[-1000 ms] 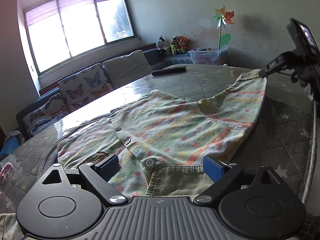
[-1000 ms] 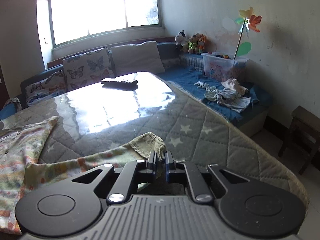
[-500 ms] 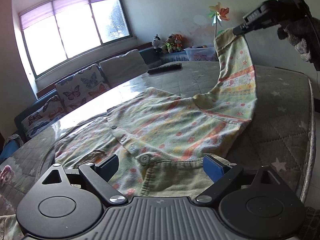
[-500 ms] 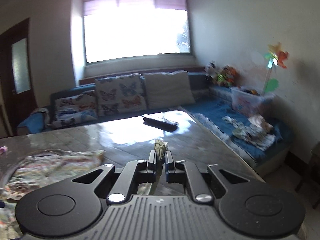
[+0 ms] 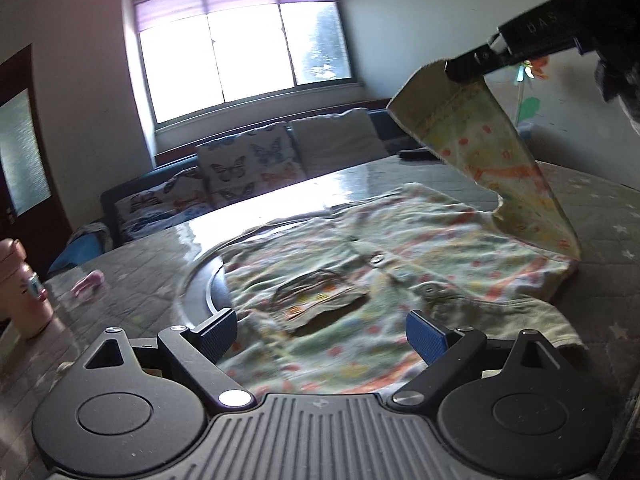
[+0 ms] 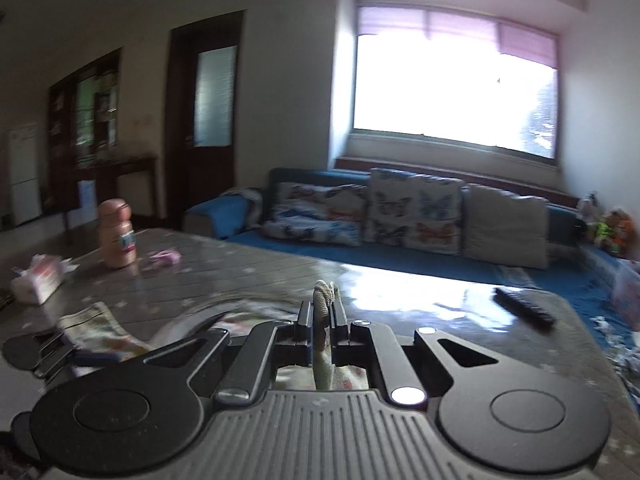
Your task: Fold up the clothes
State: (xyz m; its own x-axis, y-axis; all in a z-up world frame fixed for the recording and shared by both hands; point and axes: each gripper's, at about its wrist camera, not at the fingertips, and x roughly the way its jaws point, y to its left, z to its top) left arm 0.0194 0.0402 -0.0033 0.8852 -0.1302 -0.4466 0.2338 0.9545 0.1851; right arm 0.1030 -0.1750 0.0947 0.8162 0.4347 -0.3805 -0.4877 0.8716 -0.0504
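Pinching a lifted sleeve [image 5: 492,152] of the patterned shirt [image 5: 360,280] spread on the counter [image 5: 140,280], the right tool [image 6: 321,314] rises while the left tool [image 5: 320,330] hovers spread over its hem.

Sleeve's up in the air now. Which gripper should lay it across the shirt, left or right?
Right. The right gripper is shut on the sleeve, held above the shirt. The left gripper is open, low at the collar end, holding nothing.

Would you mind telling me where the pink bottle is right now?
In the right wrist view, the pink bottle stands upright on the table's far left, between the tissue pack and a small pink item.
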